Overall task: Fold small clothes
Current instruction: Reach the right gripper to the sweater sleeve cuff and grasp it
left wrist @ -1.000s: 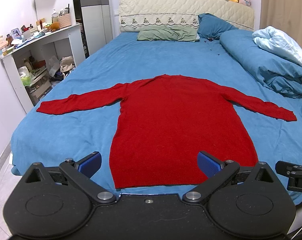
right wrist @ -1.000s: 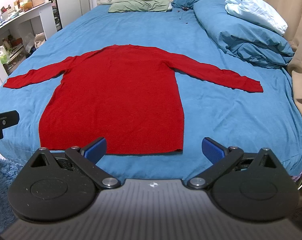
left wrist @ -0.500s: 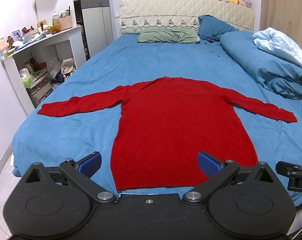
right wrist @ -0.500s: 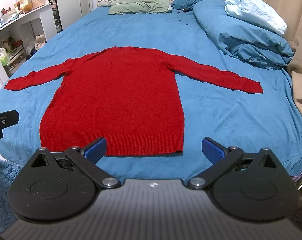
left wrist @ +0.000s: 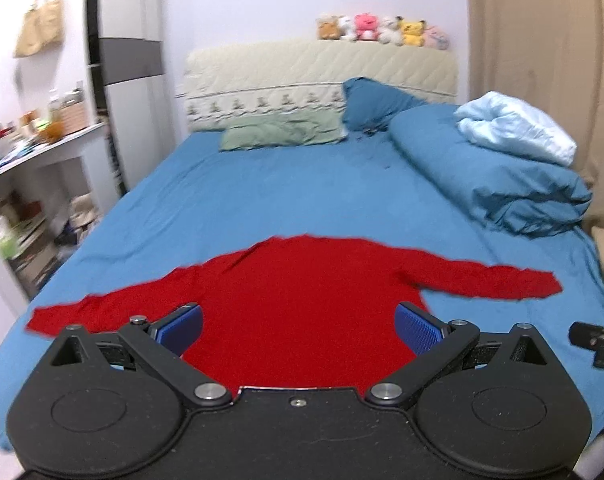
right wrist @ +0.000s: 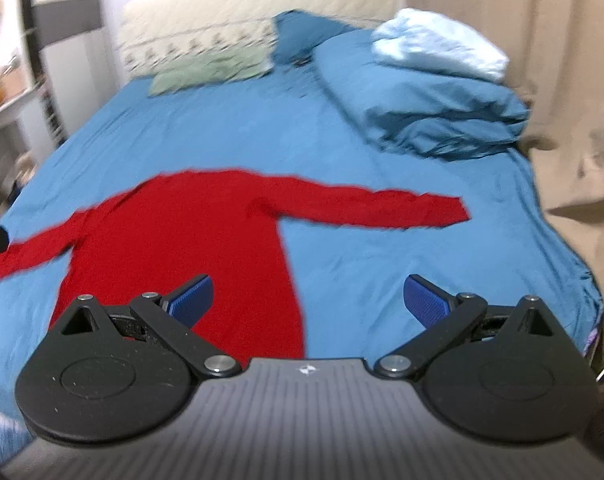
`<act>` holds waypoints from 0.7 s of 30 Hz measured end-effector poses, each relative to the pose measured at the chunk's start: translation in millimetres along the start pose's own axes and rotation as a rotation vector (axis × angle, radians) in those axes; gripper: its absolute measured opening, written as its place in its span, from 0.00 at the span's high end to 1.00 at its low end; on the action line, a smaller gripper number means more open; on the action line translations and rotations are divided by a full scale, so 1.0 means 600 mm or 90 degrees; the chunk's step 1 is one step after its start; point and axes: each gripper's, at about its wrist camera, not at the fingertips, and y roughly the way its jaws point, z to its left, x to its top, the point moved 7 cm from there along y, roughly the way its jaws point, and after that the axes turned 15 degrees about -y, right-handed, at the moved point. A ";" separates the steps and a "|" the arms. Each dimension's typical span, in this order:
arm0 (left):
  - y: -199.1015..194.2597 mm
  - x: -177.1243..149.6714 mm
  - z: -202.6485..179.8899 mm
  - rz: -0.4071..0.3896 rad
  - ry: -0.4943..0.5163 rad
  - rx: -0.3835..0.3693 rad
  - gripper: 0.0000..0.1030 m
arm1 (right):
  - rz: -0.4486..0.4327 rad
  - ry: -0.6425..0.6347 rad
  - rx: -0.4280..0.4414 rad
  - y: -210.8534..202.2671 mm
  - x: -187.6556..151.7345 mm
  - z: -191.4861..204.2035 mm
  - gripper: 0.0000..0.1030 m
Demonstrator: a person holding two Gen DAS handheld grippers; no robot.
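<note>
Comparing with half a second ago, both cameras have tipped up and moved in over the bed: the sweater's hem, visible before, is now hidden behind both gripper bodies, and both views are blurred. The sweater lies flat on the blue sheet at the near end of the bed, its long axis running from hem, nearest the cameras, to neck, pointing toward the headboard; the sleeves spread out to either side. The left gripper hangs above the sweater's body with its jaws wide apart and nothing between them. The right gripper is also wide open and empty, its left finger over the sweater's right edge, its right finger over bare sheet. The left view shows the left cuff, the shelf and the plush toys clearly; the right view cuts that cuff off but shows more of the curtain and the duvet.
</note>
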 end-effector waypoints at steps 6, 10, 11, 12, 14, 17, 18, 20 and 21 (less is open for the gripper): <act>0.135 0.057 -0.070 0.026 0.002 -0.056 0.00 | 0.002 0.073 -0.044 0.097 0.058 -0.121 0.00; 0.238 0.085 -0.113 0.028 0.024 -0.064 0.00 | 0.019 0.109 -0.076 0.193 0.064 -0.192 0.00; 0.263 0.087 -0.121 0.029 0.025 -0.066 0.00 | 0.022 0.116 -0.082 0.221 0.062 -0.207 0.00; 0.292 0.091 -0.129 0.033 0.029 -0.068 0.00 | 0.025 0.125 -0.088 0.252 0.058 -0.223 0.00; 0.362 0.094 -0.142 0.049 0.033 -0.071 0.00 | 0.027 0.149 -0.089 0.314 0.047 -0.251 0.00; 0.463 0.083 -0.158 0.077 0.035 -0.076 0.00 | 0.034 0.196 -0.097 0.408 0.018 -0.285 0.00; 0.492 0.079 -0.162 0.086 0.037 -0.076 0.00 | 0.038 0.209 -0.104 0.438 0.007 -0.295 0.00; 0.558 0.061 -0.169 0.109 0.035 -0.077 0.00 | 0.044 0.224 -0.121 0.492 -0.016 -0.310 0.00; 0.590 0.051 -0.170 0.121 0.032 -0.077 0.00 | 0.047 0.233 -0.127 0.519 -0.028 -0.318 0.00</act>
